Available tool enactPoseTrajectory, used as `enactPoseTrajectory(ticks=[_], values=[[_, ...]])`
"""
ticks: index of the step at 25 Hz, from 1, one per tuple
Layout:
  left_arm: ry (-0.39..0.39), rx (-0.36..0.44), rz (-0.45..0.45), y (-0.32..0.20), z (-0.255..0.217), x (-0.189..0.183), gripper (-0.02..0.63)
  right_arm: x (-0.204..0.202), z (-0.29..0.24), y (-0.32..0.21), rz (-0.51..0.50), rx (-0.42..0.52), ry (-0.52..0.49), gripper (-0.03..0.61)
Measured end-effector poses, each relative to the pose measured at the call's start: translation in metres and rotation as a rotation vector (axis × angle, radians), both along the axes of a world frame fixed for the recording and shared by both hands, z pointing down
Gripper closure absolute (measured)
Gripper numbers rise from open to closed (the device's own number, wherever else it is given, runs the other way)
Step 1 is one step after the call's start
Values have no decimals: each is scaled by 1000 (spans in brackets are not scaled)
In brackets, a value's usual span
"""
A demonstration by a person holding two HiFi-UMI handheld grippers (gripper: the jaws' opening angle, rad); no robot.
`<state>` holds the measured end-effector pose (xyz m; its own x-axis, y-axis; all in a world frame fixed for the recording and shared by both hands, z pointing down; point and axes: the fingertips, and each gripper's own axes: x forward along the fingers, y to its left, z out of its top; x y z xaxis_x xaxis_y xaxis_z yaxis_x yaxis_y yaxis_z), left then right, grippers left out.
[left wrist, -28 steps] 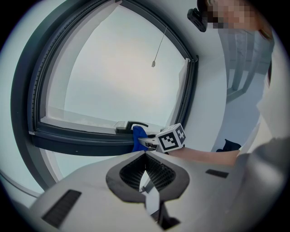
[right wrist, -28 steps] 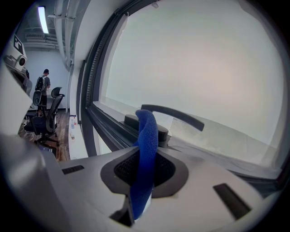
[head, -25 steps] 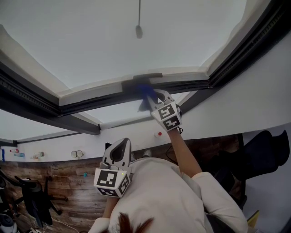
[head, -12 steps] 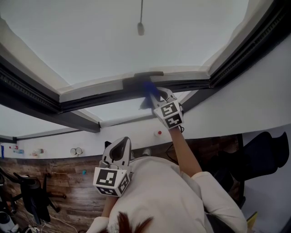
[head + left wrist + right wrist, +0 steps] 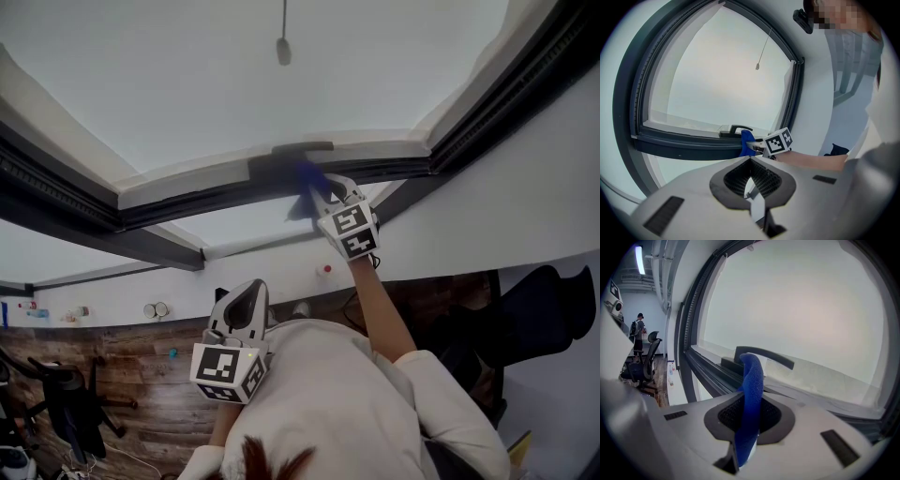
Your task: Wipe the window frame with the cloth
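A blue cloth (image 5: 307, 180) is clamped in my right gripper (image 5: 319, 193), which is raised to the dark window frame (image 5: 187, 202). The cloth's tip rests against the frame just below the black window handle (image 5: 300, 148). In the right gripper view the cloth (image 5: 751, 394) stands up out of the shut jaws in front of the handle (image 5: 764, 356). My left gripper (image 5: 247, 302) hangs low near the person's chest, away from the window. Its jaws meet with nothing in them (image 5: 752, 187). From there the cloth (image 5: 746, 140) shows on the frame (image 5: 684, 143).
A pull cord with a small weight (image 5: 282, 49) hangs in front of the pane. A white wall (image 5: 525, 187) lies to the right of the frame. Behind, a person with a backpack (image 5: 636, 329) stands by an office chair (image 5: 644, 362) on wooden floor.
My right gripper with the cloth has edged slightly to the right along the frame under the handle. The left gripper has stayed where it was.
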<state>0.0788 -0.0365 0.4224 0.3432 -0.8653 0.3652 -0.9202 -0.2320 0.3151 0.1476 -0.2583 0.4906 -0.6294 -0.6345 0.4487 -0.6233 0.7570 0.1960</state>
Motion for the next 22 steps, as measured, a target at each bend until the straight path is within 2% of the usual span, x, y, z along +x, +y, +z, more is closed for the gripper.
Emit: enactPoseTrajectory(ticks=[22], values=[[10,-1,13,-6,0,-4,605,23,-5,-11,66,15,-13,534]])
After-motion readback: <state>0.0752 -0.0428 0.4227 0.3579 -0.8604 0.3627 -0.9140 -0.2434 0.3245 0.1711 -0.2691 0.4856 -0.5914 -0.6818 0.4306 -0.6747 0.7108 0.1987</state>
